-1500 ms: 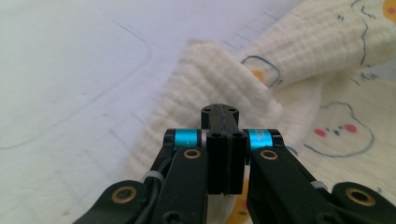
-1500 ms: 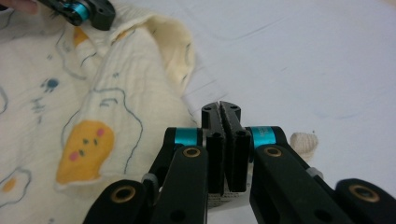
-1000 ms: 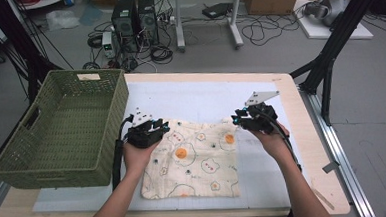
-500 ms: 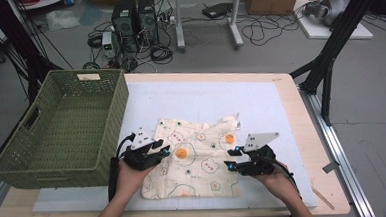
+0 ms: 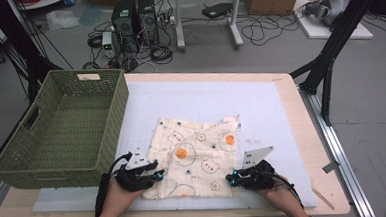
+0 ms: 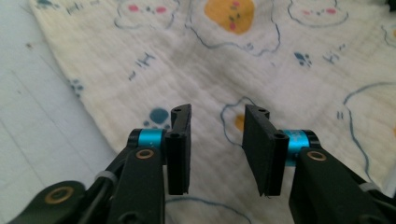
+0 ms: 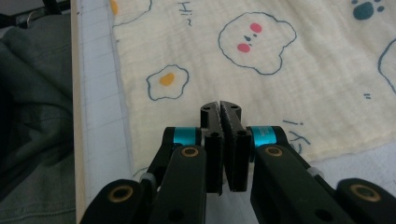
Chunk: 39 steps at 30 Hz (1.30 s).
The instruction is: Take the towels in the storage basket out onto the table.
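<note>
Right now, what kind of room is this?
Probably a lab or workshop recording bench: computer towers and loose cables lie on the floor behind the table, with black frame struts alongside it.

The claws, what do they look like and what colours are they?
Each claw is black. The left claw has flat rectangular pads, bright blue rings and brass-coloured rivets. The right claw looks the same. A pale three-cornered plate sits on top of it, and black cables trail from both.

Cream cloth point(image 5: 196, 153), egg-and-cloud print; green basket point(image 5: 62, 128); black grippers
</note>
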{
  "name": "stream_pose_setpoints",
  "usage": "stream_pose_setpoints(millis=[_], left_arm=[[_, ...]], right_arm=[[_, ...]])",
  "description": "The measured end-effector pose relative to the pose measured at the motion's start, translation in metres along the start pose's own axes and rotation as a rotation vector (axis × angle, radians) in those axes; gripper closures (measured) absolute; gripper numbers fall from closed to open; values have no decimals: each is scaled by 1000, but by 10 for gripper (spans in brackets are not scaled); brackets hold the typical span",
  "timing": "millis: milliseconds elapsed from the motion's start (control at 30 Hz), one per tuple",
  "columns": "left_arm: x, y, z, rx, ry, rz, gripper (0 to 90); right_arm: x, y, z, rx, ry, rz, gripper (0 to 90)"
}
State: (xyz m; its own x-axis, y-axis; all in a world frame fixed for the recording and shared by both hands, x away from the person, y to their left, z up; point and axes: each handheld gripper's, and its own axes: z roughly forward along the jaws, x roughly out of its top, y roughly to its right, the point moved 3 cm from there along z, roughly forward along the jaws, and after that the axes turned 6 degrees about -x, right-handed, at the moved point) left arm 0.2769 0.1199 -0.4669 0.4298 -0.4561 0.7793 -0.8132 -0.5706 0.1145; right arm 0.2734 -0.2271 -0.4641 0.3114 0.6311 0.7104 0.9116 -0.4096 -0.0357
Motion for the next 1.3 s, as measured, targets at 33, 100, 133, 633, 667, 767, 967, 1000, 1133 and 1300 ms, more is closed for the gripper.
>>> stream_pose_setpoints(millis=[33, 100, 133, 633, 667, 767, 967, 1000, 1133, 1300], left_arm=[[0, 0, -1, -10, 1, 4, 762], [0, 0, -2, -29, 3, -7, 829], [0, 0, -2, -38, 5, -5, 830], [-6, 13, -10, -77, 17, 34, 652], [-7, 13, -10, -75, 5, 40, 662], [-10, 13, -10, -64, 2, 46, 717], [-12, 13, -11, -73, 4, 51, 882], [-13, 14, -12, -73, 2, 50, 885], [-14, 15, -14, -74, -5, 55, 889], [-17, 19, -18, -75, -7, 53, 890]], right_arm=[[0, 0, -1, 1, -6, -11, 890], [-2, 0, -4, 10, -14, -18, 893], [-3, 0, -6, 9, -19, -20, 894], [-7, -3, -27, 1, 66, 13, 734], [-5, -1, -25, -7, 72, 16, 723], [0, 7, -21, -31, 89, 32, 696], [4, 18, -20, -72, 128, 70, 629], [5, 19, -20, -72, 130, 75, 622], [6, 20, -18, -81, 136, 73, 594], [6, 18, -19, -78, 136, 75, 580]])
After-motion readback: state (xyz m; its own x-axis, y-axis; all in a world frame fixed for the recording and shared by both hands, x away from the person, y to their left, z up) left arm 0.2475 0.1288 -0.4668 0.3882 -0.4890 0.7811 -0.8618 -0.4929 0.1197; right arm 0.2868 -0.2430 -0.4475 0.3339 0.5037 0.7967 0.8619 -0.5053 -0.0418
